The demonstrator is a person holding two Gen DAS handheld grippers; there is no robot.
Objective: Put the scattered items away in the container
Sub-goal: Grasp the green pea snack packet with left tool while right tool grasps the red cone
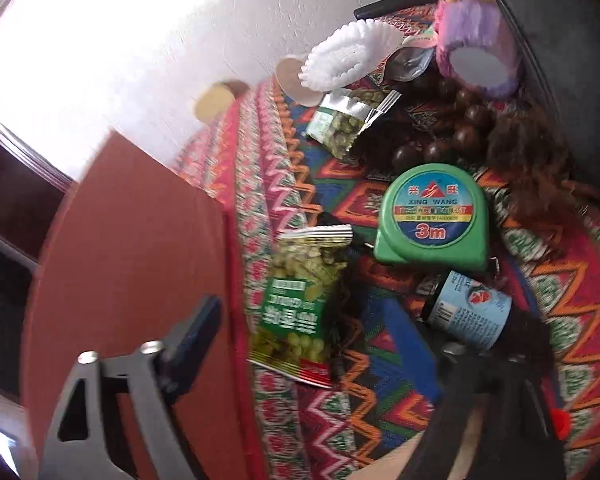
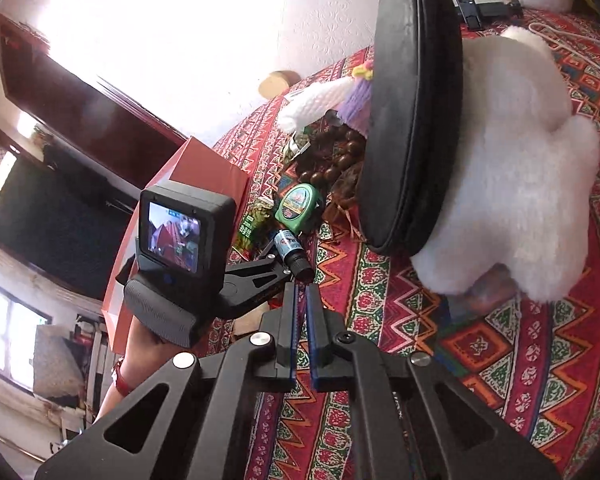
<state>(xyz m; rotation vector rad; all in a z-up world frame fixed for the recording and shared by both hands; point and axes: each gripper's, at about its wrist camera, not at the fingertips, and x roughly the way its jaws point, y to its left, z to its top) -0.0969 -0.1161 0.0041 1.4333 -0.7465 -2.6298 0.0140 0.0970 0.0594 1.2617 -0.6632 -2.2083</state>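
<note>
Lying beyond left-wrist view: white plush toy (image 2: pixel 512 168).

Snack packets (image 1: pixel 300 300): two were counted, one between the left tongs' fingers, one beyond.
Tape measure (image 1: pixel 432 216): one, ahead.
Small bottle (image 1: pixel 468 312): one, near the right finger.
Red box (image 1: pixel 132 264): one, leftward.

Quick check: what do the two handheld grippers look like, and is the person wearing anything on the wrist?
Both are black angular frames with silver bolts. The right gripper has blue-edged fingers. The left gripper carries a boxy black camera with a lit screen above a ribbed grey grip. A red wristband shows.
</note>
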